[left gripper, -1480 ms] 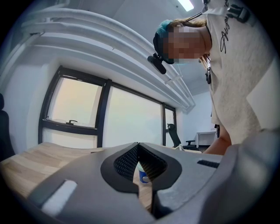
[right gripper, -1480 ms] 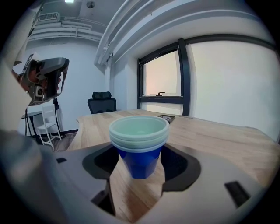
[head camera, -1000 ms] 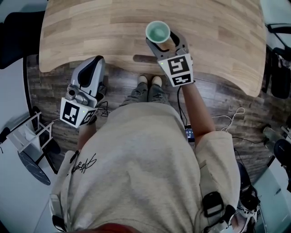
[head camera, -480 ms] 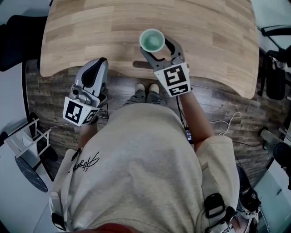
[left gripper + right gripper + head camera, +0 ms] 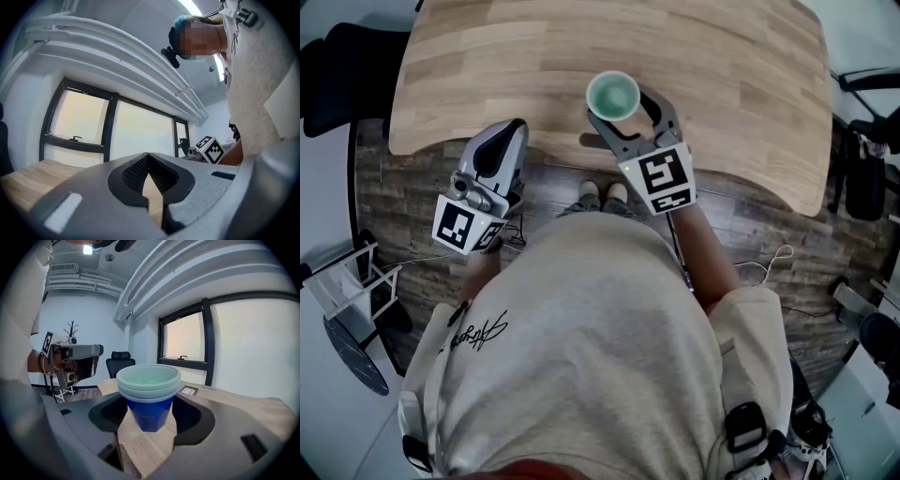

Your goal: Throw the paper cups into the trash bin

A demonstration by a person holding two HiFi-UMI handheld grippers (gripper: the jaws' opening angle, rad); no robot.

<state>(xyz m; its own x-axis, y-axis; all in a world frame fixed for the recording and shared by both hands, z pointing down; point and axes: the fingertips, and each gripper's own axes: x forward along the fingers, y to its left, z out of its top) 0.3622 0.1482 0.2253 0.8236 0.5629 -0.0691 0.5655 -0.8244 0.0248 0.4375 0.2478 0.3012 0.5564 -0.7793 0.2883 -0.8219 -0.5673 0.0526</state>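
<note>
My right gripper [image 5: 623, 109] pinches a stack of blue paper cups with pale green insides [image 5: 149, 386] between its fingers, upright above the near edge of the light wooden bench [image 5: 731, 66]. My left gripper [image 5: 148, 156] has its fingers pressed together on nothing.

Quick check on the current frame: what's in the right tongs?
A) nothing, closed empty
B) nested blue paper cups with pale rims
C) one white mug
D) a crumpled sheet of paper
B: the right gripper view shows the right tongs closed on a stack of blue paper cups, with several pale rims nested one inside another.
</note>
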